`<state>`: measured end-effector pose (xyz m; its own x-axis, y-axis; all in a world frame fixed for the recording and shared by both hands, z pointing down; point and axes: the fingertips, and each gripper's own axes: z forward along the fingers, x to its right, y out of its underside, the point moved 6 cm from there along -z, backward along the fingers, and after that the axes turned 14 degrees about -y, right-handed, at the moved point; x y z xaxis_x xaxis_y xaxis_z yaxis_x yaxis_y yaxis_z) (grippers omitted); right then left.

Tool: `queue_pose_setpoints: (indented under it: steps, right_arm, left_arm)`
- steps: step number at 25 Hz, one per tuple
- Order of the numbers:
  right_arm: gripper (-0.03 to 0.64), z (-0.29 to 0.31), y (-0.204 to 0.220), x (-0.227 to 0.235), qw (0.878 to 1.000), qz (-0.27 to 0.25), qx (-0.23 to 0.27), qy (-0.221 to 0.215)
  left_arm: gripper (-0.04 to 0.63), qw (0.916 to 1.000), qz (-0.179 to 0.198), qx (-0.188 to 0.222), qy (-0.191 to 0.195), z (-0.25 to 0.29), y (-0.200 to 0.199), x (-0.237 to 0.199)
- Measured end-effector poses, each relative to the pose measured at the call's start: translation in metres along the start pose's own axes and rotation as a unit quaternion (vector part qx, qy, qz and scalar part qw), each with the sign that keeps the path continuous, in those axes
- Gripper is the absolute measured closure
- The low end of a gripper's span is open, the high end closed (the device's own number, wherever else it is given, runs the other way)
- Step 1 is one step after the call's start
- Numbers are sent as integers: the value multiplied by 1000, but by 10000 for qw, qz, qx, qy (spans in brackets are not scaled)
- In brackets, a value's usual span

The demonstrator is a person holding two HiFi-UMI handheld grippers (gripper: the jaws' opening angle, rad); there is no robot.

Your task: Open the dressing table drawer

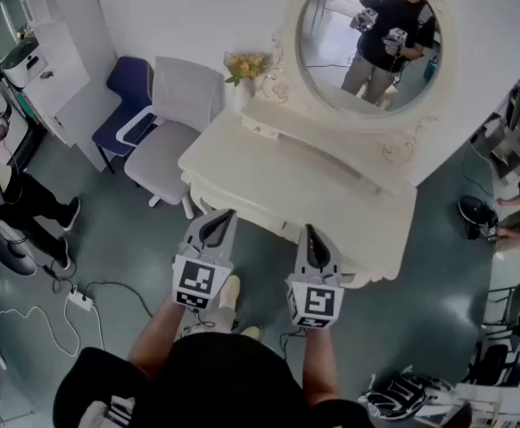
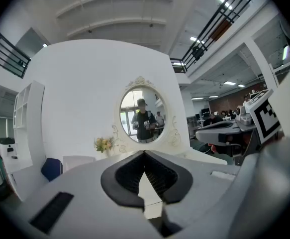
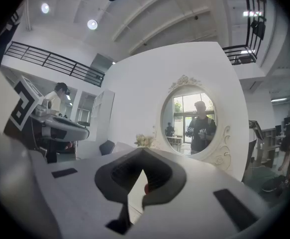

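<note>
The cream dressing table (image 1: 317, 181) with its oval mirror (image 1: 375, 38) stands straight ahead of me in the head view. Its drawer front (image 1: 267, 221) runs under the near edge and looks closed. My left gripper (image 1: 226, 214) hangs just short of that edge, with nothing held and its tips touching. My right gripper (image 1: 311, 230) hovers beside it, also shut and empty. The left gripper view shows the left gripper (image 2: 144, 153) aimed level at the mirror (image 2: 143, 116). Likewise, the right gripper (image 3: 143, 151) points toward the mirror (image 3: 192, 126).
A white chair (image 1: 175, 123) and a blue chair (image 1: 126, 87) stand left of the table. A vase of yellow flowers (image 1: 246, 65) sits on its back left corner. A power strip with cables (image 1: 79, 300) lies on the floor to the left. People sit at both sides.
</note>
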<state>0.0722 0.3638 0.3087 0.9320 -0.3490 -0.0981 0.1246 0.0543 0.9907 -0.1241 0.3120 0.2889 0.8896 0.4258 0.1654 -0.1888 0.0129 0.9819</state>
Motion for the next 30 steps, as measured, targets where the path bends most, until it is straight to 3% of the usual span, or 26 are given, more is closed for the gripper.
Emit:
queue_pose_setpoints:
  steps: [10, 30]
  right_arm:
    - [620, 21, 0, 14, 9994, 144, 318, -19]
    - [620, 142, -11, 47, 9998, 103, 91, 167]
  left_arm:
    - [592, 10000, -15, -22, 0, 22, 1, -5]
    - [592, 9996, -160, -62, 235, 140, 4, -68]
